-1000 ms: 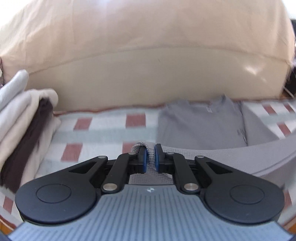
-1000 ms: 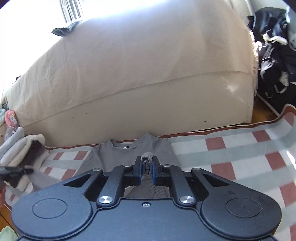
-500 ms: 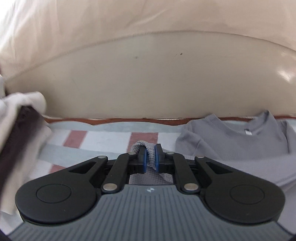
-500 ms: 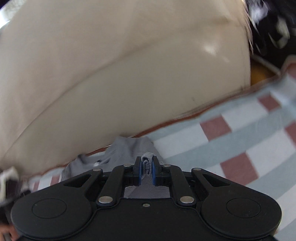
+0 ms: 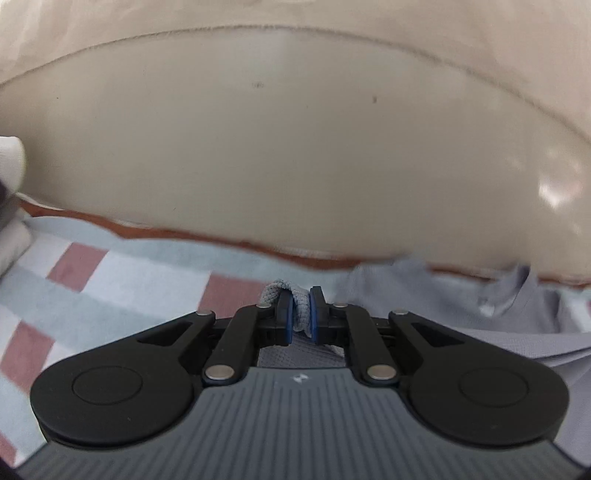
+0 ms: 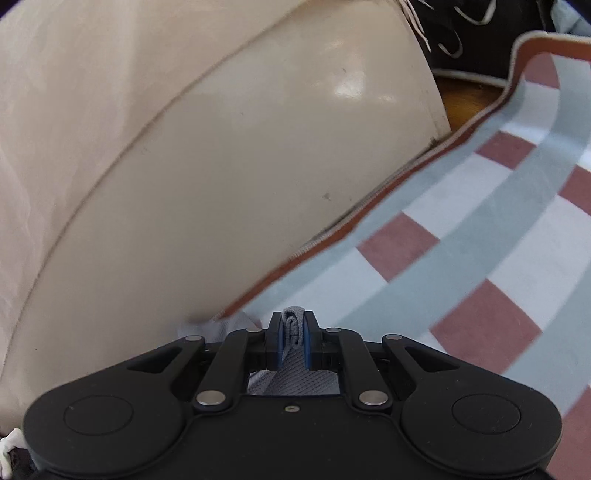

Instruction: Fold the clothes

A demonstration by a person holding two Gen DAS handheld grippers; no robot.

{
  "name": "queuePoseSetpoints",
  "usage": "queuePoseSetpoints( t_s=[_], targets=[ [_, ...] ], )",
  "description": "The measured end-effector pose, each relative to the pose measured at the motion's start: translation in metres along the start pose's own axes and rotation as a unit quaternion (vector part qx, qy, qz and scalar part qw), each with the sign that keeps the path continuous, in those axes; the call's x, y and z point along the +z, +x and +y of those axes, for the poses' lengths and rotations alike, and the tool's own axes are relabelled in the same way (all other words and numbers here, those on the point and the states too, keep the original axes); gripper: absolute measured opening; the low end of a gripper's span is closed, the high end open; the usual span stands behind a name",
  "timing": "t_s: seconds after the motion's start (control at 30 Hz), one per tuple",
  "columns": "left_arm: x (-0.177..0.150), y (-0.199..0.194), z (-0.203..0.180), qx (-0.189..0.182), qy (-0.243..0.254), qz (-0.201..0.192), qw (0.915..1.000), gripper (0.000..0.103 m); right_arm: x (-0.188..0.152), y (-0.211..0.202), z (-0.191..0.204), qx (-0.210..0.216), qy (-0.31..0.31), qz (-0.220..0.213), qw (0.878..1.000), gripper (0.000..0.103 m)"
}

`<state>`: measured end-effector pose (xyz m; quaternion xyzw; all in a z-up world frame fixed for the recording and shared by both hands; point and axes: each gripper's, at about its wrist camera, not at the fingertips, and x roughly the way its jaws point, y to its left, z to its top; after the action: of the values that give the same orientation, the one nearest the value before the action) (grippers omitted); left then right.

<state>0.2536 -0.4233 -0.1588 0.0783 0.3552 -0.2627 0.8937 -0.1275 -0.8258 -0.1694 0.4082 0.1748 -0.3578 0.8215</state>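
Note:
A grey knit shirt [image 5: 461, 314] lies on the checked rug [image 5: 92, 288], its collar end close to the beige sofa base. My left gripper [image 5: 300, 314] is shut on a bunched edge of this shirt, and the cloth runs back under the gripper body. In the right wrist view my right gripper [image 6: 293, 341] is shut on another fold of the grey shirt [image 6: 291, 380], low over the rug [image 6: 480, 236]. Only a small piece of the cloth shows there; the rest is hidden under the gripper.
The beige sofa base [image 5: 295, 155] stands close ahead of both grippers. A stack of folded light and dark clothes [image 5: 11, 206] sits at the left edge. Dark clothes [image 6: 472, 33] are piled beyond the sofa's right end, by bare wooden floor [image 6: 469, 99].
Both grippers have carried the shirt edge forward toward the collar and the sofa. The sofa base now fills most of both views, and the right view has swung to the right.

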Motion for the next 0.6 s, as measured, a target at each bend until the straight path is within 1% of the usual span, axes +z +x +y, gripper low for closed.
queuePoseSetpoints(
  t_s=[0.13,0.23,0.33,0.37,0.4,0.47,0.5,0.53,0.6],
  targets=[
    [0.014,0.005,0.001,-0.014,-0.002,-0.012,0.9998,0.008,0.007,0.012,0.007,0.036,-0.022,-0.023,0.999,0.013],
    [0.023,0.01,0.004,-0.028,-0.015,-0.011,0.9994,0.008,0.011,0.019,0.011,0.046,-0.061,-0.036,0.996,0.013],
    [0.03,0.013,0.012,-0.031,-0.03,-0.011,0.999,0.008,0.021,0.028,0.011,0.069,-0.064,-0.037,0.995,0.013],
    [0.033,0.013,0.014,-0.031,-0.03,-0.013,0.999,0.008,0.024,0.028,0.013,0.069,-0.068,-0.039,0.995,0.013],
    [0.036,0.013,0.015,-0.035,-0.021,-0.011,0.9991,0.008,0.026,0.027,0.019,0.057,-0.08,-0.046,0.994,0.013],
    [0.044,0.015,0.006,-0.033,0.042,0.001,0.9986,0.008,0.026,0.024,0.034,0.03,-0.126,-0.063,0.99,0.013],
    [0.048,0.016,0.001,-0.027,0.072,0.007,0.997,0.008,0.026,0.025,0.041,0.025,-0.147,-0.069,0.986,0.013],
    [0.051,0.02,-0.003,-0.021,0.079,0.01,0.9966,0.008,0.026,0.03,0.041,0.026,-0.141,-0.068,0.987,0.013],
    [0.059,0.029,-0.008,-0.009,0.071,0.015,0.9974,0.008,0.028,0.041,0.036,0.028,-0.119,-0.065,0.99,0.014]
  ],
)
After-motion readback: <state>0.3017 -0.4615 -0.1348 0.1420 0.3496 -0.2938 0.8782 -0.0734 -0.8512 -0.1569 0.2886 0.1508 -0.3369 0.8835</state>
